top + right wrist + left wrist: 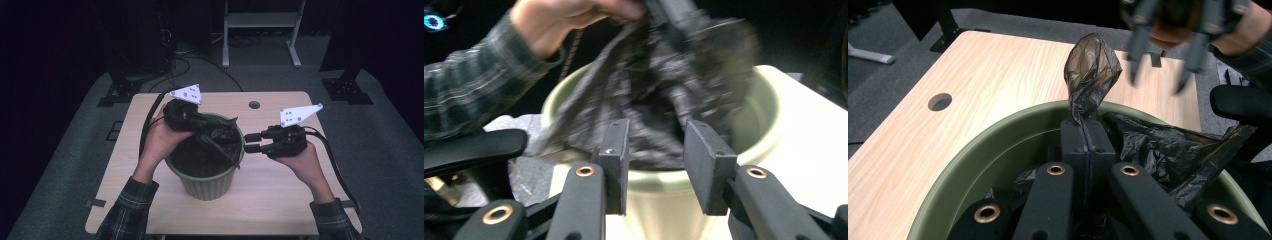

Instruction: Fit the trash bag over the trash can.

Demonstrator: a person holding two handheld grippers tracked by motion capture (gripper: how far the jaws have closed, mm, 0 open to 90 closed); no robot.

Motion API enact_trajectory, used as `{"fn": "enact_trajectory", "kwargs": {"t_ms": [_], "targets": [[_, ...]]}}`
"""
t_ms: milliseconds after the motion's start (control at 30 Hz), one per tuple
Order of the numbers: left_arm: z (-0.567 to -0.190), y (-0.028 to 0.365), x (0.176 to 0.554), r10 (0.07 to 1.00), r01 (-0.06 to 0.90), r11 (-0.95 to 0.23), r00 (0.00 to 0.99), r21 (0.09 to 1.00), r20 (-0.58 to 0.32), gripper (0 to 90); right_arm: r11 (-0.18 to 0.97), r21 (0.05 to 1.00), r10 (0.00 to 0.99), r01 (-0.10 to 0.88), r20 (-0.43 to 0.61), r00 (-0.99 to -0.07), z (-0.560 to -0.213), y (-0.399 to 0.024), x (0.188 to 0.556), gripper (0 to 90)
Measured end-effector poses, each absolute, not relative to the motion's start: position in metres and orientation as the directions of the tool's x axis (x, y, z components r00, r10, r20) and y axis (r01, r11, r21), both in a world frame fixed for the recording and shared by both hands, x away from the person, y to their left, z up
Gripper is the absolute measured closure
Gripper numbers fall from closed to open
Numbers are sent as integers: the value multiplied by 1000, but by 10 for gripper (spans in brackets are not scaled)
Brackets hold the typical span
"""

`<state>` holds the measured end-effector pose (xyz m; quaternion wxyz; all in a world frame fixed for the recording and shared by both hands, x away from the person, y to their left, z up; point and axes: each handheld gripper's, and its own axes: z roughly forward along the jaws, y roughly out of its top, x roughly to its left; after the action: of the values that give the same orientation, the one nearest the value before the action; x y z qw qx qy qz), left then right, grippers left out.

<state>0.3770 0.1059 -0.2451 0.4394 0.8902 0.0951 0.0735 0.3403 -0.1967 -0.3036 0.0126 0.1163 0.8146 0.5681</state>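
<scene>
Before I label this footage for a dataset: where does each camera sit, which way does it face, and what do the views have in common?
High view: above the person's side, looking forward and down on the table; both forearms and hands show.
Left gripper view: rides the left gripper, facing across the green bin; its fingers pinch the black bag.
Right gripper view: rides the right gripper, facing the bin from outside; its fingers stand apart.
Shared: all show bin and bag.

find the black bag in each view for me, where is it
High view: black bag at centre, inside the green bin, left claw gripping it.
Left gripper view: pinched upper centre, spilling right.
Right gripper view: upper centre, blurred, over the bin.
Shared landmark: the bin's green rim.
</scene>
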Motion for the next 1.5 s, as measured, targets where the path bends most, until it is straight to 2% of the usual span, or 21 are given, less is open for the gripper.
{"fn": "enact_trajectory", "kwargs": {"t_ms": [333, 433, 467, 567, 633, 867, 1067, 1133, 1500], "targets": [[-247, 106, 378, 248, 122, -592, 968, 797, 36, 899, 346, 927, 138, 148, 106, -985, -318, -184, 303, 485], [-247, 106, 378, 246, 119, -589, 969, 799, 37, 899, 340, 931, 130, 133, 94, -987, -320, -178, 300, 488], [-247, 106, 378, 246, 118, -588, 969, 800, 37, 899, 339, 932, 130, 130, 91, -987, -321, -175, 300, 539], [-246, 109, 376, 244, 117, -585, 969, 803, 36, 899, 355, 929, 131, 106, 63, -989, -321, -170, 301, 805], [-245, 116, 374, 250, 119, -572, 968, 812, 34, 898, 363, 927, 153, 90, 36, -988, -321, -170, 301, 893], [-246, 155, 365, 297, 146, -501, 955, 853, 11, 898, 380, 919, 199, 105, 29, -980, -322, -187, 306, 896], [-250, 188, 358, 340, 169, -458, 940, 873, -3, 897, 364, 922, 266, 130, 31, -964, -322, -216, 313, 896], [-255, 210, 353, 359, 180, -422, 933, 889, -19, 897, 358, 923, 293, 139, 30, -956, -322, -230, 316, 896], [-274, 249, 336, 405, 221, -382, 913, 897, -52, 896, 363, 909, 356, 206, 69, -932, -332, -261, 324, 896]]}}
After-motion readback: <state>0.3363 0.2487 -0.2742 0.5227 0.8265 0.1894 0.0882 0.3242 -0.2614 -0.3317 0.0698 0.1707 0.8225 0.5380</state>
